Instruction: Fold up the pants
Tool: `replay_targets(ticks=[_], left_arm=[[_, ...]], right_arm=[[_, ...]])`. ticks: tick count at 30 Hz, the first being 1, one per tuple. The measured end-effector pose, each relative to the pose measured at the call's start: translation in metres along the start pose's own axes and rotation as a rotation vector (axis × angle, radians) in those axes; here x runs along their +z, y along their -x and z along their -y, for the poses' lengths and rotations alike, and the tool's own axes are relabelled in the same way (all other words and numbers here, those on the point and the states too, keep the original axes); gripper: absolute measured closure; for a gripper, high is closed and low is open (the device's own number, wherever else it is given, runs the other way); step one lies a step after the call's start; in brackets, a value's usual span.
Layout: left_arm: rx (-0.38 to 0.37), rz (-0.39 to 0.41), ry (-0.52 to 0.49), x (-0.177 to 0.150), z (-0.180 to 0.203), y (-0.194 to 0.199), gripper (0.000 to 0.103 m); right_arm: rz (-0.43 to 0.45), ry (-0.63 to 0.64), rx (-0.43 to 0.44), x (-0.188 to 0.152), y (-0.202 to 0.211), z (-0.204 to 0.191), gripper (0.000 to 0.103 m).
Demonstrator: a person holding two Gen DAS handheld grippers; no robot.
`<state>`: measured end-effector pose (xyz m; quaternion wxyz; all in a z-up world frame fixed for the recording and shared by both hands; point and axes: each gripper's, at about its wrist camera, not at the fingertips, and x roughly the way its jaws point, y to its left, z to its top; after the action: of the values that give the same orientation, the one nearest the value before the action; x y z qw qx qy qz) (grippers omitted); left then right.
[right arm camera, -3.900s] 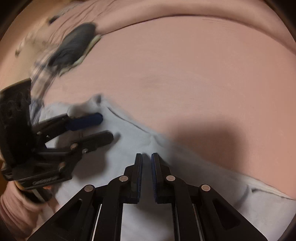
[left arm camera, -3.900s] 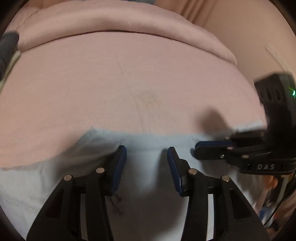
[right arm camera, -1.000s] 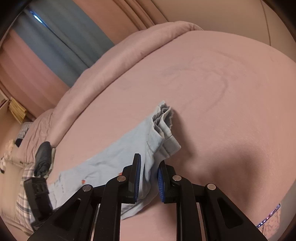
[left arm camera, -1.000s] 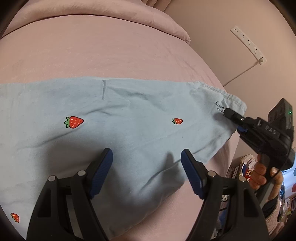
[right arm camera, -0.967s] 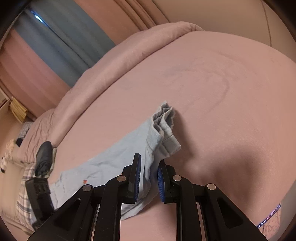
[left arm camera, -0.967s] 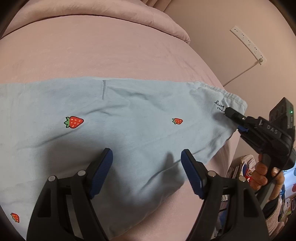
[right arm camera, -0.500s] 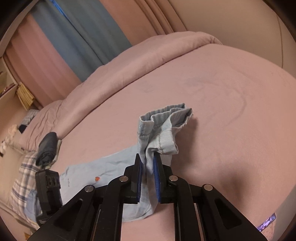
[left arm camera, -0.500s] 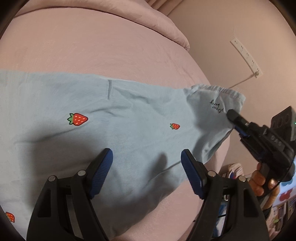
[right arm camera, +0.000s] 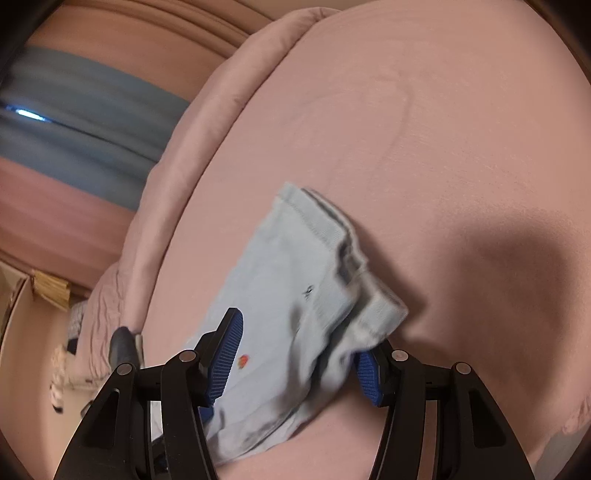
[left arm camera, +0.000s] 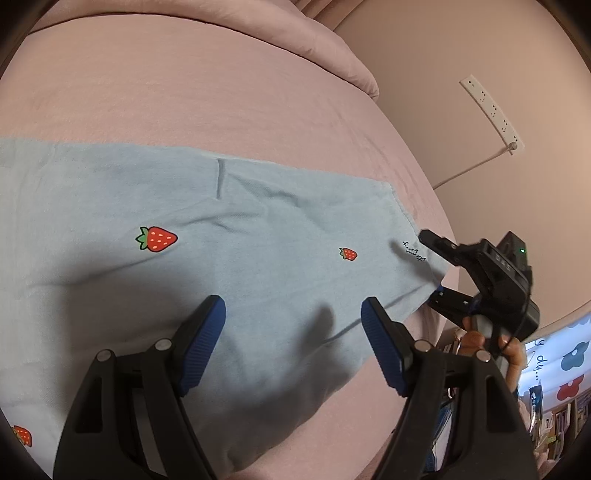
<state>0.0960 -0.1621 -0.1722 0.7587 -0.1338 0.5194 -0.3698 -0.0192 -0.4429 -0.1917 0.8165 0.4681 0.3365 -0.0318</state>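
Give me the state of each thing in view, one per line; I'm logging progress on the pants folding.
pants: light blue, spread fairly flat on the bed, waistband end lying between the right gripper's fingers.
left gripper: open, above the pants, holding nothing.
right gripper: jaws opening, waistband cloth between them, pads apart.
bed cover: pink, smooth, under the pants.
power strip: on the wall, one cord plugged in.

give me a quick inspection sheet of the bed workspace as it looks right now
surface: pink bedsheet, smooth, with a rolled duvet at the far edge
job's things: light blue strawberry pants spread flat, waistband end bunched
clutter: dark item by the bed's far side, too blurred to identify
grippers: left gripper open above the pants; right gripper jaws opening, waistband cloth between them
cables: white cord from the wall power strip
surroundings: blue curtain, shelves lower right
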Motion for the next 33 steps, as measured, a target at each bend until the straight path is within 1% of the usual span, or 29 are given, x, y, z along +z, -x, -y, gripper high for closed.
replay_targets(ticks=[2, 4, 6, 7, 8, 10, 12, 13, 15, 18, 19, 21, 22, 23, 24, 26, 28, 32, 33], left_arm=[[0.005, -0.001, -0.003, 0.002, 0.001, -0.001, 0.027], [0.007, -0.003, -0.007, 0.002, 0.001, 0.0, 0.027], [0.011, -0.004, -0.008, 0.003, 0.003, -0.001, 0.027], [0.015, -0.007, -0.013, 0.004, 0.004, -0.001, 0.027], [0.019, -0.009, -0.015, 0.004, 0.005, -0.001, 0.027], [0.025, -0.01, -0.02, 0.004, 0.006, -0.002, 0.027], [0.032, -0.008, -0.025, 0.004, 0.007, -0.003, 0.027], [0.036, -0.007, -0.028, 0.003, 0.008, -0.003, 0.027], [0.049, -0.01, -0.041, 0.003, 0.01, -0.005, 0.027], [0.068, -0.016, -0.057, 0.003, 0.014, -0.008, 0.027], [0.075, -0.019, -0.067, 0.004, 0.015, -0.008, 0.027], [0.082, -0.022, -0.076, 0.004, 0.018, -0.01, 0.027], [0.086, -0.026, -0.082, 0.004, 0.019, -0.011, 0.027], [0.087, -0.029, -0.084, 0.005, 0.02, -0.012, 0.027], [0.089, -0.032, -0.085, 0.005, 0.02, -0.013, 0.026], [0.089, -0.035, -0.088, 0.008, 0.019, -0.014, 0.026], [0.086, -0.035, -0.087, 0.009, 0.019, -0.016, 0.026], [0.051, -0.026, -0.038, 0.012, 0.01, -0.014, 0.026], [0.04, -0.022, -0.023, 0.012, 0.008, -0.012, 0.026]], right_arm=[[0.007, -0.039, 0.044, 0.003, -0.007, 0.007, 0.045], [0.027, -0.106, 0.083, 0.006, -0.01, 0.017, 0.045], [0.021, -0.1, 0.103, 0.011, -0.01, 0.016, 0.045], [-0.004, -0.085, 0.096, 0.016, -0.011, 0.013, 0.045], [-0.039, -0.085, 0.098, 0.021, -0.013, 0.012, 0.045], [-0.17, -0.126, 0.145, 0.035, -0.021, 0.018, 0.045], [-0.277, -0.187, 0.185, 0.046, -0.026, 0.028, 0.045], [-0.322, -0.204, 0.194, 0.05, -0.028, 0.032, 0.045], [-0.422, -0.193, 0.184, 0.057, -0.033, 0.034, 0.045], [-0.508, -0.201, 0.184, 0.06, -0.04, 0.037, 0.045], [-0.521, -0.194, 0.18, 0.061, -0.04, 0.038, 0.045], [-0.504, -0.153, 0.147, 0.062, -0.036, 0.033, 0.046], [-0.482, -0.101, 0.124, 0.063, -0.032, 0.027, 0.048], [-0.466, -0.057, 0.102, 0.063, -0.029, 0.02, 0.06], [-0.457, -0.024, 0.088, 0.063, -0.025, 0.017, 0.077], [-0.448, 0.021, 0.084, 0.061, -0.021, 0.012, 0.093], [-0.421, 0.076, 0.053, 0.058, -0.017, 0.005, 0.093], [-0.344, 0.213, 0.071, 0.046, -0.002, -0.029, 0.094], [-0.328, 0.265, 0.078, 0.041, 0.0, -0.047, 0.094]])
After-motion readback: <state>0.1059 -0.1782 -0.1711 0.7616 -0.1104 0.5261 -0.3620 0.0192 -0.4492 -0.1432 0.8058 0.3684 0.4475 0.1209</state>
